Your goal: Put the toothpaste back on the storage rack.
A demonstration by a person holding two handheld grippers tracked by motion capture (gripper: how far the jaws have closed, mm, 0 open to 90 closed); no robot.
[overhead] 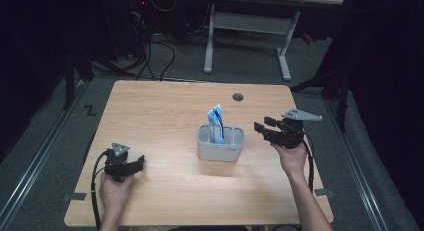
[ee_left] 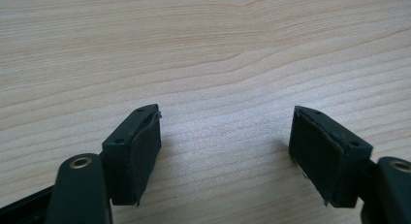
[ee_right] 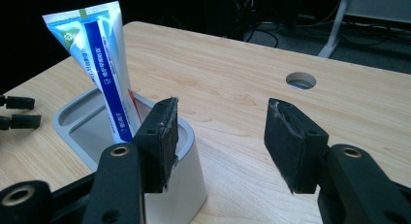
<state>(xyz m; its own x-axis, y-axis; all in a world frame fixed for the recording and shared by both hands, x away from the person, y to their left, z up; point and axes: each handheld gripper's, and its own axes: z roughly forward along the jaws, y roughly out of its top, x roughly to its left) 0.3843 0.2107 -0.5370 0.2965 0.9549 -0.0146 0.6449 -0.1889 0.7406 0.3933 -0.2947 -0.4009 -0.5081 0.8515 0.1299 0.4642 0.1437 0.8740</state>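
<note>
The right gripper (overhead: 261,129) is held just to the right of the grey holder (overhead: 220,144), level with its upper edge, jaws pointing left toward it. Its jaws stand spread apart with nothing between them; in the right gripper view (ee_right: 220,136) the gap frames bare table (ee_right: 232,78), and one jaw overlaps the near rim of the holder (ee_right: 189,136) in the picture. Whether that jaw touches the rim cannot be told.

The toothpaste tube (overhead: 216,123) stands upright in the holder, in a compartment on the side away from the right gripper, leaning slightly. In the right gripper view the tube (ee_right: 104,64) rises above and behind the left-hand jaw, flat crimped end uppermost, free of both jaws.

The left gripper (overhead: 140,162) rests low over the table (overhead: 165,111), well apart from the holder, which lies ahead of its tips and to its right. In the left gripper view its jaws (ee_left: 225,146) are spread wide over bare wood, gripping nothing.

A round cable hole (overhead: 238,97) lies in the table beyond the holder.
</note>
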